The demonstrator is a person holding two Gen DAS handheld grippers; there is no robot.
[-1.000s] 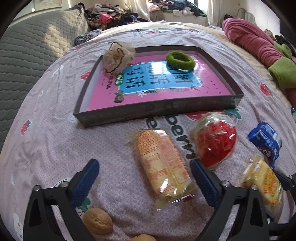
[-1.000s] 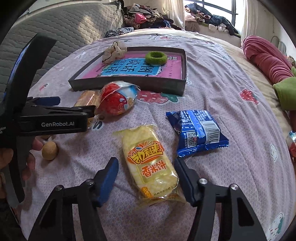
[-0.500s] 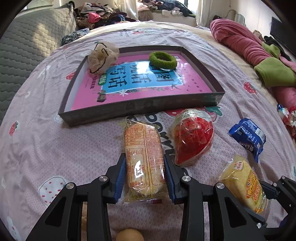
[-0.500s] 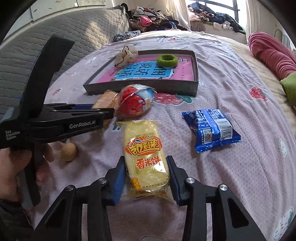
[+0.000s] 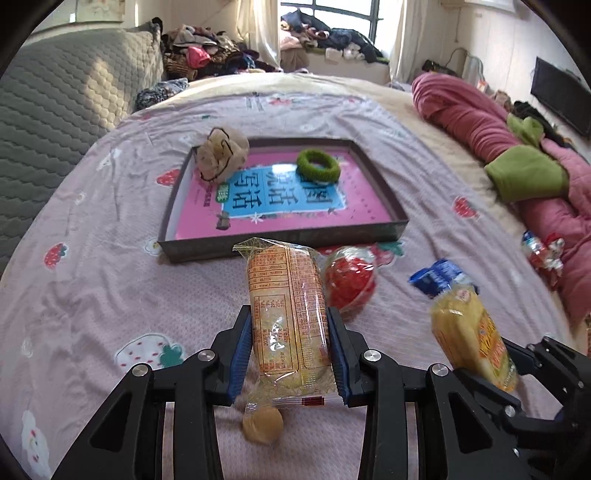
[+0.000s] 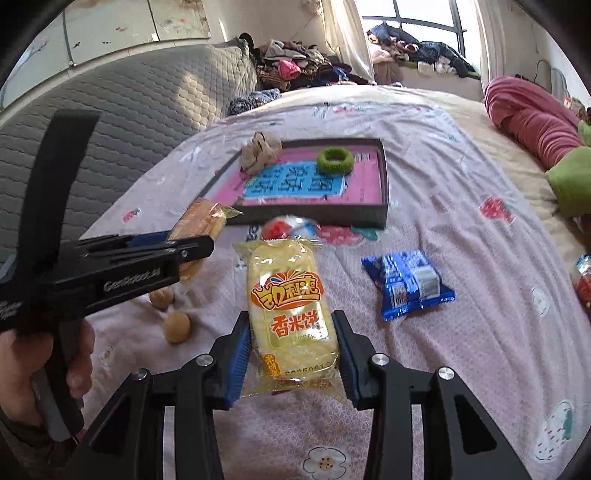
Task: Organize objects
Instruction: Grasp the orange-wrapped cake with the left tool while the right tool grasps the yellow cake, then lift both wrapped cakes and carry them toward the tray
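A pink strawberry-print bedsheet [image 5: 92, 280] covers the bed. A grey quilted headboard [image 5: 55, 103] stands at its left edge. A rolled maroon blanket [image 5: 476, 122] with a green fleece cloth [image 5: 528, 173] against it lies along the right. Heaped clothes [image 6: 295, 70] fill the far corner beside a curtained window [image 6: 424, 18].
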